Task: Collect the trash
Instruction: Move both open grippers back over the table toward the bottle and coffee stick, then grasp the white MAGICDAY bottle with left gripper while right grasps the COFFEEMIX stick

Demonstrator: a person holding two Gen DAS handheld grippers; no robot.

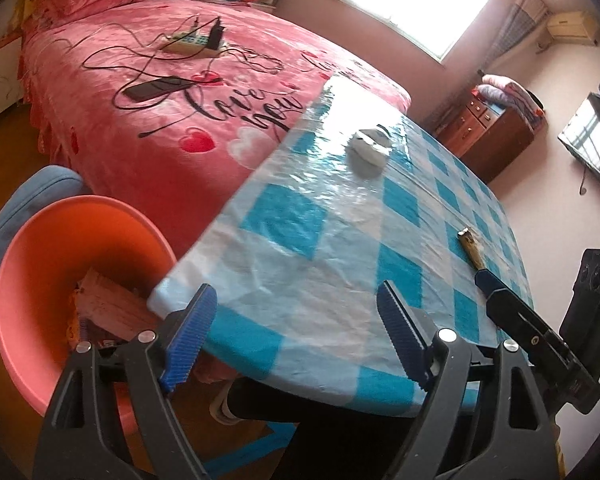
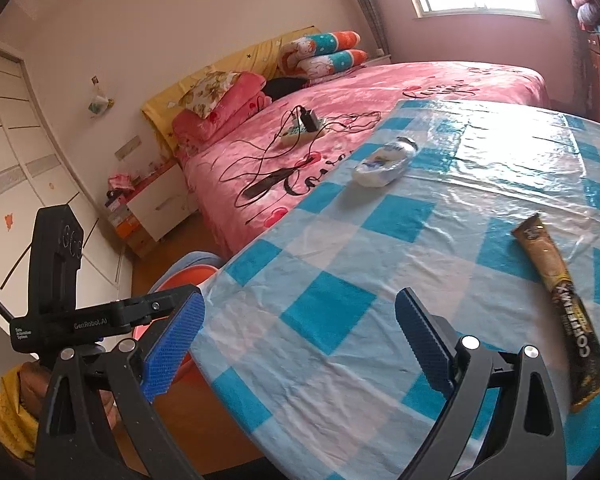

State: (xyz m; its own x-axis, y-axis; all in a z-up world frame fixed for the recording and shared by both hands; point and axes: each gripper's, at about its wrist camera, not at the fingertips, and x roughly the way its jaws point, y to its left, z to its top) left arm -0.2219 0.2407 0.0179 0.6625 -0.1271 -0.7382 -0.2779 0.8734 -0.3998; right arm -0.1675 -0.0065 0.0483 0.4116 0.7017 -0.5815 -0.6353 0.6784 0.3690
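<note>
A crushed white plastic bottle [image 1: 370, 152] [image 2: 384, 162] lies near the far edge of the blue-and-white checked table [image 1: 284, 280] [image 2: 320, 360]. A brown coffee-mix sachet [image 1: 471, 249] [image 2: 560, 304] lies flat on the table's right side. An orange bin [image 1: 60, 264] [image 2: 188, 276] stands on the floor at the table's left, with paper scraps [image 1: 108, 304] inside. My left gripper [image 1: 296, 290] is open over the table's near left corner, nothing between its fingers. My right gripper [image 2: 300, 298] is open above the near part of the table, left of the sachet, and holds nothing.
A pink bed [image 1: 180, 120] [image 2: 380, 92] beyond the table carries a power strip [image 1: 192, 42], cables and a phone [image 1: 156, 88]. A blue cushion [image 1: 28, 200] sits behind the bin. A wooden dresser [image 1: 488, 132] and a TV [image 1: 592, 148] stand at the right.
</note>
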